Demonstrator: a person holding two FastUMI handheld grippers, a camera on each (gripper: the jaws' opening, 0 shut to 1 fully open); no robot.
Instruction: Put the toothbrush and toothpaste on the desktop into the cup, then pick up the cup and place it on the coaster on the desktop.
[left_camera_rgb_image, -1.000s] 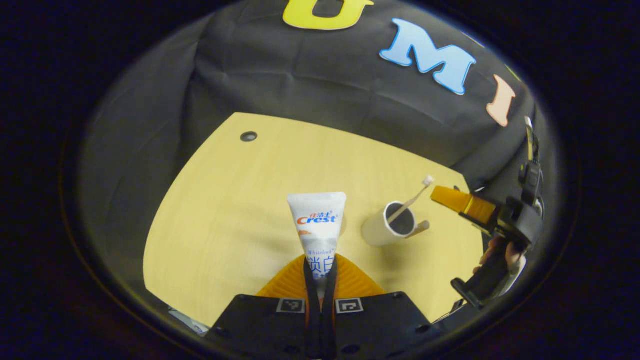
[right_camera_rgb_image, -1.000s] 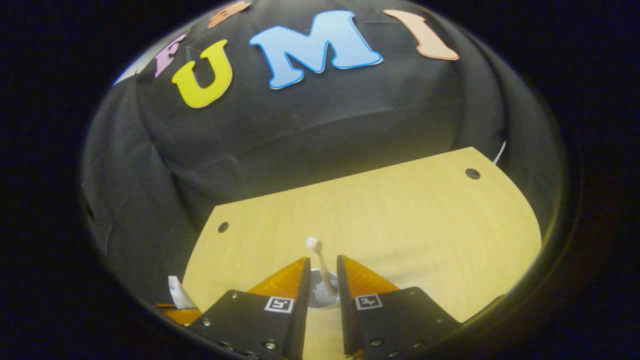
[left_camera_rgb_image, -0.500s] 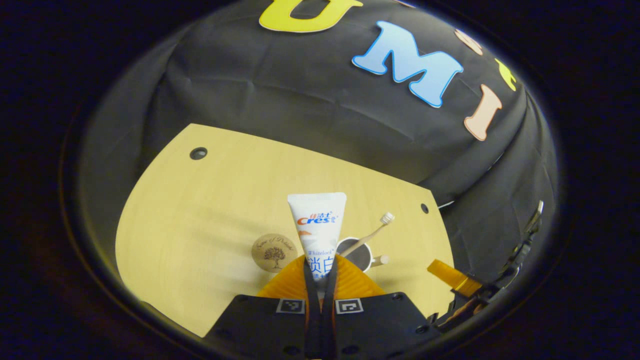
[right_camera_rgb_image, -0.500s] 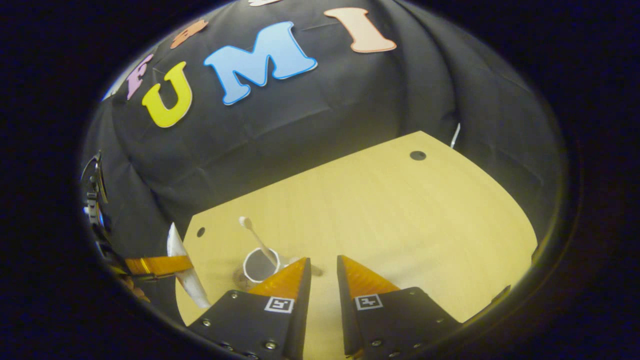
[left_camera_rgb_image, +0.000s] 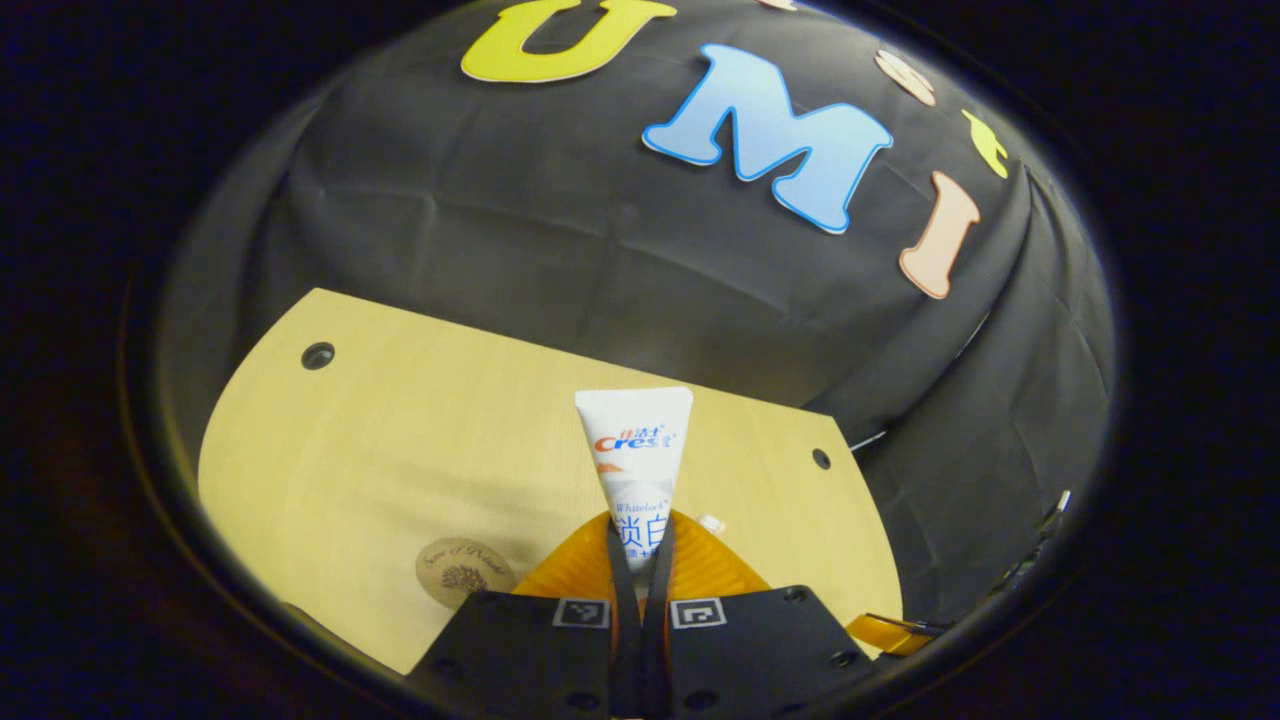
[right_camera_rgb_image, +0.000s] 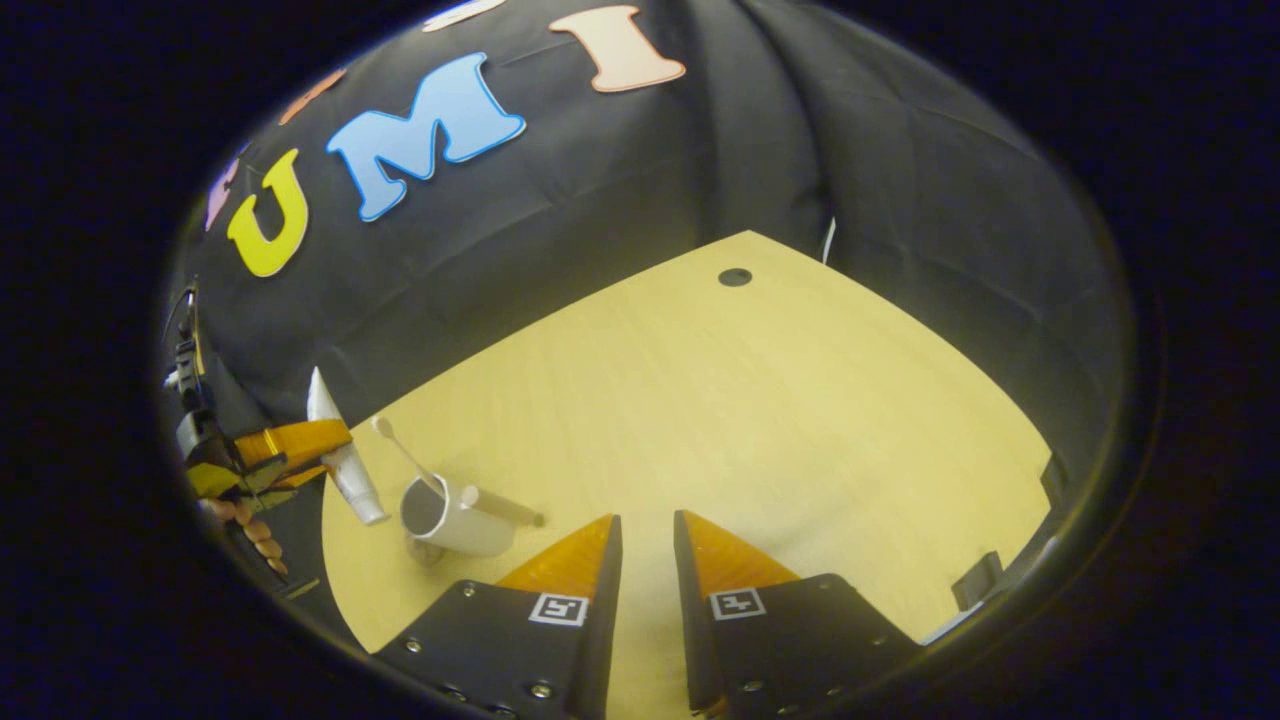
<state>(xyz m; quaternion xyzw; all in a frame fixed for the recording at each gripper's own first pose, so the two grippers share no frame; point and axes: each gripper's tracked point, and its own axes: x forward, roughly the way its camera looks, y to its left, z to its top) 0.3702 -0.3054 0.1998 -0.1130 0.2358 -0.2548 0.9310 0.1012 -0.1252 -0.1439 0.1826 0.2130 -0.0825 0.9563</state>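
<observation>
Toothpaste (left_camera_rgb_image: 634, 455) sits clamped between both fingers of the left gripper (left_camera_rgb_image: 641, 540), crimped end up, held above the desktop (left_camera_rgb_image: 400, 440). From the right gripper view, the tube's cap end hangs just beside the cup (right_camera_rgb_image: 450, 515), slightly above its rim, apparently not inside. Toothbrush (right_camera_rgb_image: 405, 455) leans in the cup, head up. Cup stands on bare desktop. Coaster (left_camera_rgb_image: 463, 572) lies flat near the table's front edge. Right gripper (right_camera_rgb_image: 646, 540) hovers parted, gripping nothing, near the cup.
</observation>
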